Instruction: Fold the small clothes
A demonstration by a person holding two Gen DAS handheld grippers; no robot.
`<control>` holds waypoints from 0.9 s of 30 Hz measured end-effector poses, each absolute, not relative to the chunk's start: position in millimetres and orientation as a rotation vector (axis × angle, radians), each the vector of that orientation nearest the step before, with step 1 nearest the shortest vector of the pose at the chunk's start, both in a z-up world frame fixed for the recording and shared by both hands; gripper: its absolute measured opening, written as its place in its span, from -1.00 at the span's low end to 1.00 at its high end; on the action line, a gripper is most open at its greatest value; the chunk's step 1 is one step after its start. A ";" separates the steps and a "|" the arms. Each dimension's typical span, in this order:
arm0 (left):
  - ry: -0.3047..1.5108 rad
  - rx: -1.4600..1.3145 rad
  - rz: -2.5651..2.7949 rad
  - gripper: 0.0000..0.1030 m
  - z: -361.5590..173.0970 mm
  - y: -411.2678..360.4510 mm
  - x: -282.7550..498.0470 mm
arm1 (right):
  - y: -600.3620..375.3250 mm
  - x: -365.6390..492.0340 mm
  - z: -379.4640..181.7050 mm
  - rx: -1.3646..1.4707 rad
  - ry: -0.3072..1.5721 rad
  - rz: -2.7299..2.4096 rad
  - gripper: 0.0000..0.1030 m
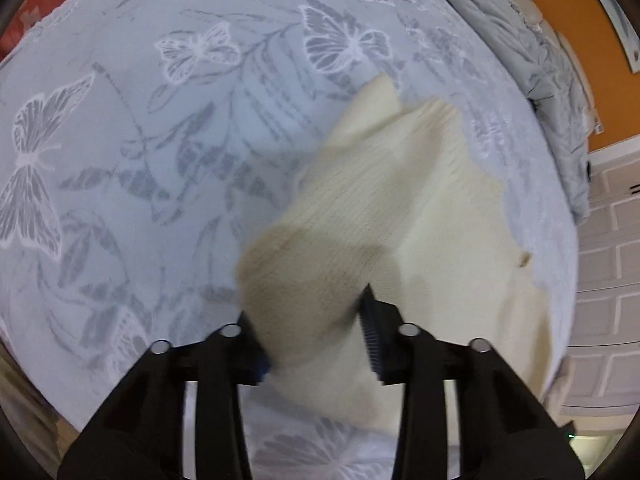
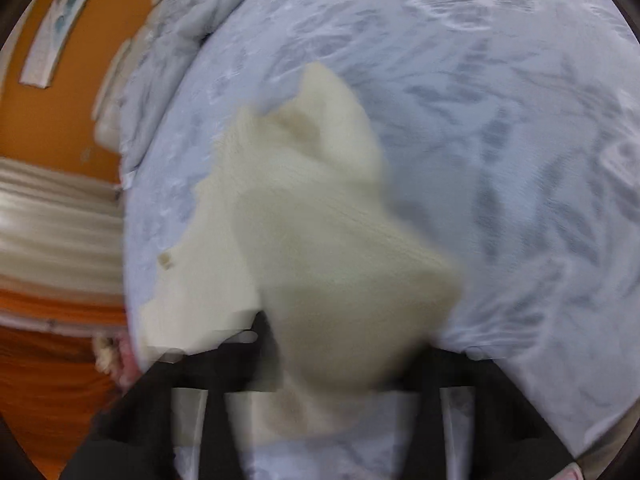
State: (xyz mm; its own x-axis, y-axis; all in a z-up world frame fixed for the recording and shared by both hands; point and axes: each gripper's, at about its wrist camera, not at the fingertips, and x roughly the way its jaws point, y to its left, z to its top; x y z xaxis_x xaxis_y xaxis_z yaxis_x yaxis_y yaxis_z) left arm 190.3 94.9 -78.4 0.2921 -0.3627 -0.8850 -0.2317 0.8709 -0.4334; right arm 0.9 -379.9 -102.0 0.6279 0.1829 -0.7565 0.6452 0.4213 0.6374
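- The left hand-held gripper (image 1: 310,332) is pinching a corner of the cream knit garment (image 1: 400,200), and that corner is bunching up between its fingers.
- The right hand-held gripper (image 2: 340,360) is pinching another bunch of the same garment (image 2: 304,208).
- The rest of the garment is lying just ahead of both grippers on the butterfly bed cover (image 1: 160,140).
- A fold seems to be starting. Next, I think both corners need carrying together over the flat part.
- The left view is showing the knit ribs clearly. The right view is blurry.
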 end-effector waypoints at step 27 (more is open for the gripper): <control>1.124 -0.118 -0.146 0.60 -10.1 101.6 101.4 | -323.4 -80.3 -5.6 0.474 0.898 -0.368 0.60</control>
